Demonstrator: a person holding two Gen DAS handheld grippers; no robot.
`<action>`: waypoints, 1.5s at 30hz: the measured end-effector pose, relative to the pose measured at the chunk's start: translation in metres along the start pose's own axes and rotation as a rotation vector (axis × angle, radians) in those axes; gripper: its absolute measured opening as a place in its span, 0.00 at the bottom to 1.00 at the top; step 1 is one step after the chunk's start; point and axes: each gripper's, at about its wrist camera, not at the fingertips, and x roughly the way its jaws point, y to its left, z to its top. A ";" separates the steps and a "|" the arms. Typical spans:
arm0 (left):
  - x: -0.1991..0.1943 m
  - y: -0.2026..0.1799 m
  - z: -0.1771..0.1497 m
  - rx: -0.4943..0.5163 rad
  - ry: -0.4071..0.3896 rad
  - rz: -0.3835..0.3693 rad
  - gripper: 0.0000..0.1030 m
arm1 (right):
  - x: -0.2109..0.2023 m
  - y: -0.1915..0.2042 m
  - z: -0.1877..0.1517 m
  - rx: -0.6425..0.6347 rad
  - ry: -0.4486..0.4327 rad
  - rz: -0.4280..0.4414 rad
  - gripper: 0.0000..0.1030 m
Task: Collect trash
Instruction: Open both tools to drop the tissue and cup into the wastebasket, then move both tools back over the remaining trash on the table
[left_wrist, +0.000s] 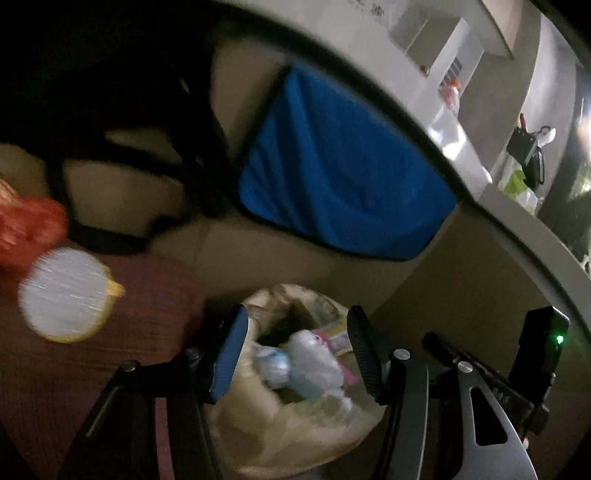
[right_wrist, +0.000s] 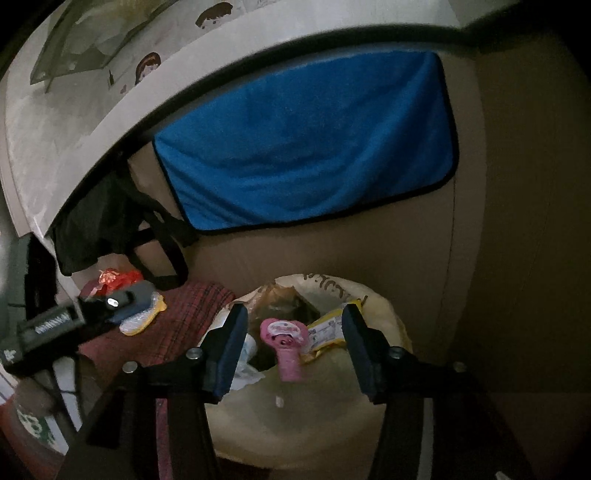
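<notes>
A trash bin lined with a cream bag (left_wrist: 303, 435) (right_wrist: 295, 424) stands on the floor and holds several pieces of trash. In the left wrist view a crumpled white plastic piece (left_wrist: 314, 358) lies on top, below my open, empty left gripper (left_wrist: 295, 358). In the right wrist view a pink wrapper (right_wrist: 284, 339) and a yellow wrapper (right_wrist: 328, 328) lie in the bin mouth, below my open, empty right gripper (right_wrist: 295, 350). The left gripper's body (right_wrist: 74, 317) shows at the left of the right wrist view.
A blue cloth (left_wrist: 332, 173) (right_wrist: 306, 147) hangs on the beige wall behind the bin. Left of the bin a red plaid cloth (right_wrist: 192, 310) bears a white and yellow round thing (left_wrist: 66, 299) (right_wrist: 142, 317) and a red bag (left_wrist: 26, 229) (right_wrist: 116, 277). Black straps (right_wrist: 155, 229) hang nearby.
</notes>
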 end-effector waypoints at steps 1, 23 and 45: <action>-0.014 0.002 0.003 0.010 -0.013 0.020 0.55 | -0.004 0.002 0.001 0.004 -0.001 0.000 0.50; -0.327 0.132 0.019 0.057 -0.275 0.419 0.55 | -0.038 0.219 -0.006 -0.105 0.052 0.142 0.52; -0.142 0.188 -0.008 -0.010 -0.132 0.464 0.60 | 0.050 0.239 -0.052 -0.113 0.100 0.154 0.52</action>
